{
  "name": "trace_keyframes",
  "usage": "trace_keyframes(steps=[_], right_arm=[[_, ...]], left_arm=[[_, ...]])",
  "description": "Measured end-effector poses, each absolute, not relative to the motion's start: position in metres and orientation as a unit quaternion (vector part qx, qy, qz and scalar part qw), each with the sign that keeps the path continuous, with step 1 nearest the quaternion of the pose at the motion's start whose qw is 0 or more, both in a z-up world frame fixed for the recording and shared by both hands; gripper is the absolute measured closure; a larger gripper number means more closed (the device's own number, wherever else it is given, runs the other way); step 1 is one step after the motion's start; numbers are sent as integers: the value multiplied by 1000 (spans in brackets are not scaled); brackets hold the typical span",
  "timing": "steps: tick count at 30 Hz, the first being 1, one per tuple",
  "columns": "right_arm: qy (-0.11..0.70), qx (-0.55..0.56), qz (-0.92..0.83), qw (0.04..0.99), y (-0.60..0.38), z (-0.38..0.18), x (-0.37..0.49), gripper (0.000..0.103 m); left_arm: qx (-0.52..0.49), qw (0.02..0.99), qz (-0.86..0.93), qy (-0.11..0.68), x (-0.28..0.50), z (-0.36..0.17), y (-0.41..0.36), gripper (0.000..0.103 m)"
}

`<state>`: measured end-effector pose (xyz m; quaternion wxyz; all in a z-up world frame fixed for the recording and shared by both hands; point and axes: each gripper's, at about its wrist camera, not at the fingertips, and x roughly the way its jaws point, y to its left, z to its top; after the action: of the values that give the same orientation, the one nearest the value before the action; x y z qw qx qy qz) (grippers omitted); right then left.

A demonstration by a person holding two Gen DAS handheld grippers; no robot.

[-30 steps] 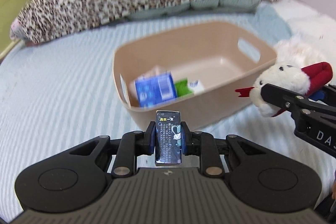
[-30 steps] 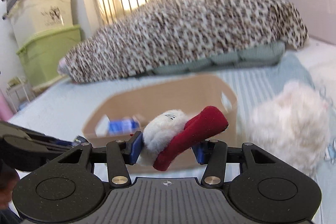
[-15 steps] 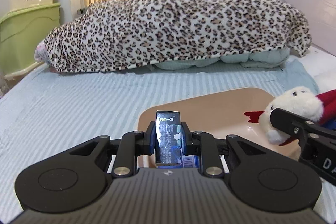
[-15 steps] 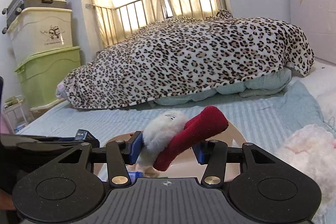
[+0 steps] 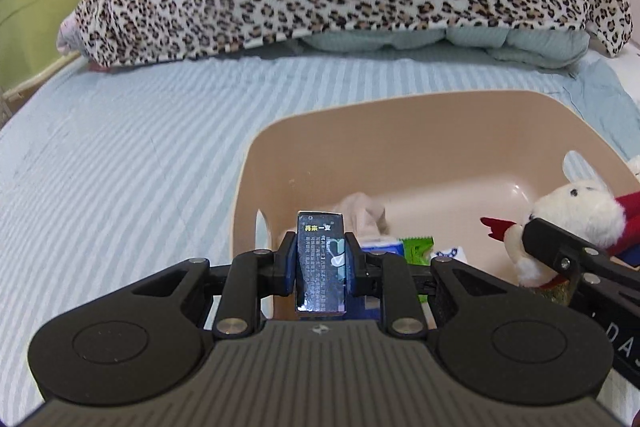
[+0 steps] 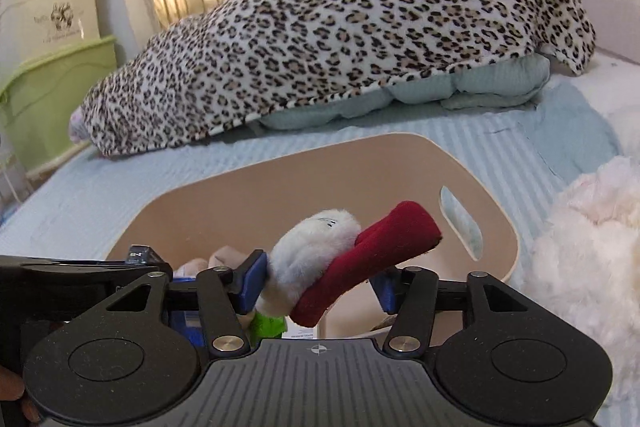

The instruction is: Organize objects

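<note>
Dark box [image 5: 320,261] clamped in left gripper [image 5: 320,263], plush toy [image 6: 320,259] in right gripper [image 6: 318,285], over beige bin [image 5: 360,131]

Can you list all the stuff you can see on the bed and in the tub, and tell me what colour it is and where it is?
Tub: one, beige, on the striped sheet, in front of both grippers.
Small box: one, dark with light print, upright in the left gripper.
Plush toy: one, white with red, in the right gripper above the tub.
Things inside the tub: a blue box, a green packet, a pale pink cloth.
Leopard blanket: one, spotted, at the far end of the bed.
Fluffy white thing: one, right of the tub.
Storage bin: one, green, left of the bed.
Left gripper: black, shut.
Right gripper: black, shut.
</note>
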<state>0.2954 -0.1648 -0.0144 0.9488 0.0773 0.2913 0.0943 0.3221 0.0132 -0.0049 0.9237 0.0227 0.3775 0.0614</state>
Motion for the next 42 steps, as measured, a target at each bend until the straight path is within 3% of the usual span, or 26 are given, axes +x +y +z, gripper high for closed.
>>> trace_keyframes(steps=[3, 5, 8, 14, 17, 42], right_arm=[[282, 72, 87, 953, -163, -9, 290, 37], [275, 69, 87, 955, -163, -5, 284, 27], [265, 61, 77, 959, -164, 2, 274, 21], [257, 66, 71, 962, -168, 20, 253, 4], [250, 47, 63, 965, -165, 29, 238, 1], [282, 13, 49, 958, -161, 58, 107, 0]], left_arm=[[15, 924, 61, 377, 316, -1, 17, 68], [10, 927, 62, 371, 311, 5, 20, 35], [5, 932, 50, 360, 301, 14, 23, 31], [16, 937, 52, 346, 278, 26, 24, 27], [11, 938, 52, 342, 264, 34, 25, 27], [14, 940, 20, 340, 123, 51, 20, 26]])
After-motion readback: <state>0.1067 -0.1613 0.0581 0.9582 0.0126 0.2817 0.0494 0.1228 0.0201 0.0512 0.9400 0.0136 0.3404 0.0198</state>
